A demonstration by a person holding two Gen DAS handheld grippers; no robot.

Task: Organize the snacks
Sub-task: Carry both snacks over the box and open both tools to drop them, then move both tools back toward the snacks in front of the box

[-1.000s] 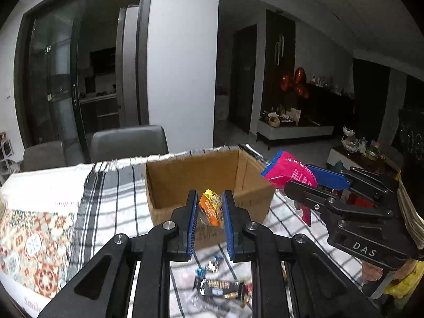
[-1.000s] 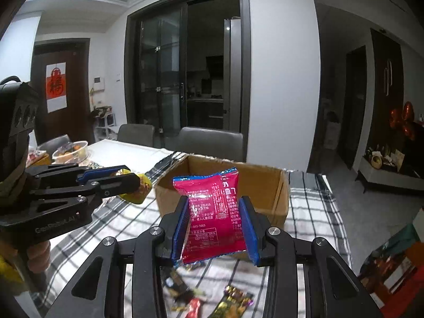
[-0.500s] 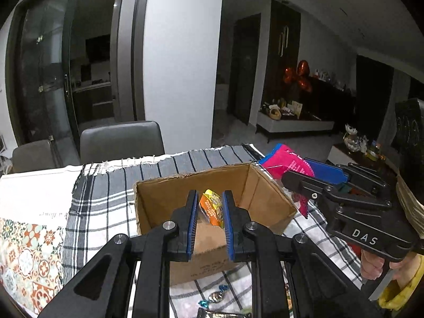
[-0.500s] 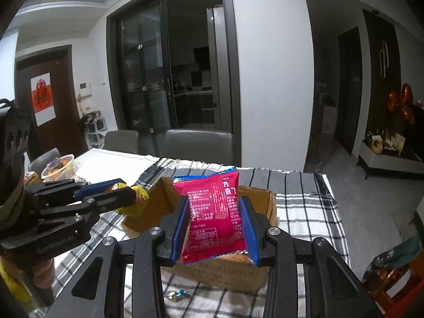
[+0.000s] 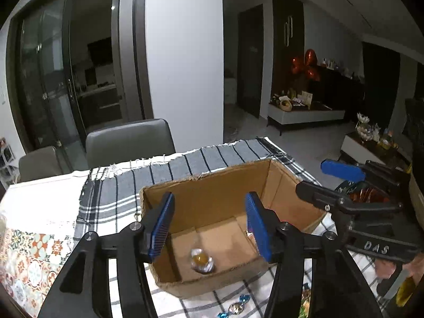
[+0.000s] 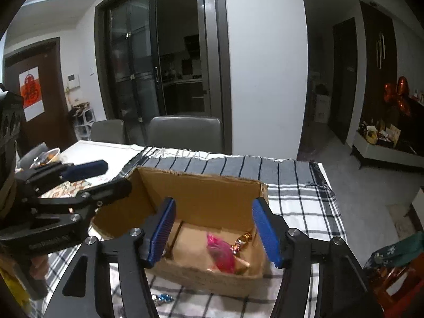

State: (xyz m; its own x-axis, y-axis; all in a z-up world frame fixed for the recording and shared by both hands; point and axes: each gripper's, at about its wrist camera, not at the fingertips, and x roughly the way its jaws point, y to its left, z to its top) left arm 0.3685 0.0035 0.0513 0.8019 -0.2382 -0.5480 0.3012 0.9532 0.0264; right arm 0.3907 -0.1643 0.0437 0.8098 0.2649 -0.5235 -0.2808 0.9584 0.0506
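Observation:
An open cardboard box (image 5: 212,185) stands on a checked cloth (image 5: 114,201). My left gripper (image 5: 209,225) is open and empty above the box's left part; a yellow wrapped sweet (image 5: 200,261) lies on the box floor below it. My right gripper (image 6: 214,232) is open and empty above the box (image 6: 196,188); a pink snack packet (image 6: 221,255) and a gold wrapped sweet (image 6: 242,239) lie inside. Each gripper shows in the other's view, the right one (image 5: 328,177) beside the box's right wall, the left one (image 6: 103,177) at its left wall.
Loose wrapped sweets (image 5: 237,308) lie on the cloth in front of the box, one also in the right wrist view (image 6: 161,298). Grey chairs (image 5: 129,140) stand behind the table. A patterned mat (image 5: 23,259) lies to the left. A food bowl (image 6: 46,156) sits far left.
Both grippers have opened over the box. The yellow sweet has dropped from the left gripper and the pink packet from the right one; both now lie inside the box.

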